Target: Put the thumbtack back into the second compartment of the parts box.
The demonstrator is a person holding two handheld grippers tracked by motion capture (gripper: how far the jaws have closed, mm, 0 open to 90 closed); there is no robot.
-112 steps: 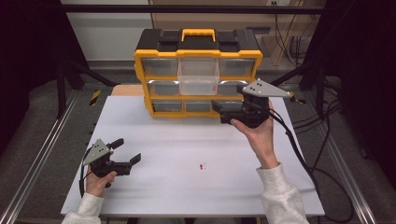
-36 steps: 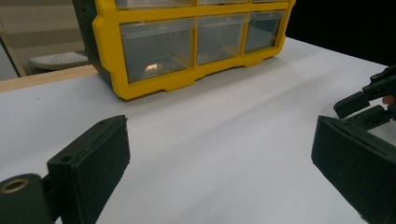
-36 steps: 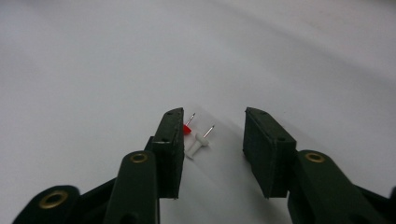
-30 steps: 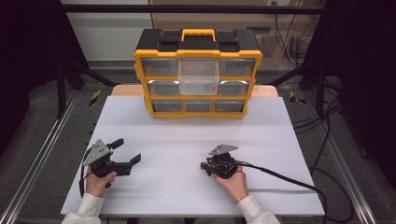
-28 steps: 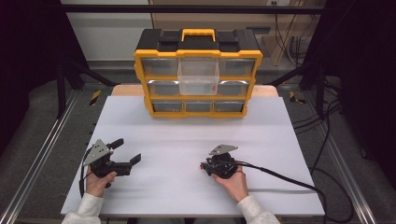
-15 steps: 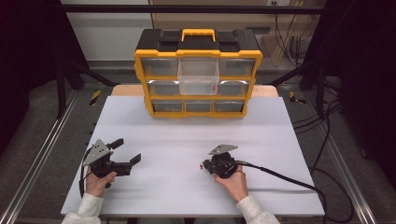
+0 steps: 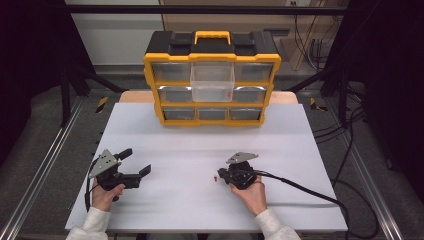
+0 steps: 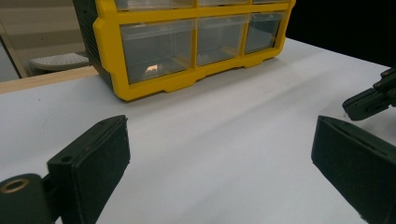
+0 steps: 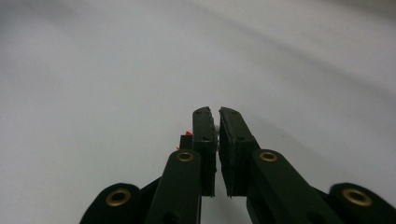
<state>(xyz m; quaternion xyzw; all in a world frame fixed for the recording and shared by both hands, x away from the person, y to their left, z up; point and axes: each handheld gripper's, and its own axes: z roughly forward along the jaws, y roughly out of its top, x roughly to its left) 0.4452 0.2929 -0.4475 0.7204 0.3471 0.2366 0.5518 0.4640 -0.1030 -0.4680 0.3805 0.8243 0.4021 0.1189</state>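
We see yellow drawer organizer (image 7: pixel 212 80) at top centre of high view, on far edge of white table (image 7: pixel 200 145); its clear middle drawer (image 7: pixel 212 83) is pulled out. Left gripper (image 7: pixel 134 166) rests lower left of frame in left hand (image 7: pixel 106 192), jaws wide apart, nothing between them. Right gripper (image 7: pixel 221 174) sits lower centre in right hand (image 7: pixel 250 192), jaws nearly together, pinching something small and pale that we cannot identify. Small red item (image 7: pixel 215 178) lies on table right at its tips. Cable (image 7: pixel 310 192) trails toward lower right.
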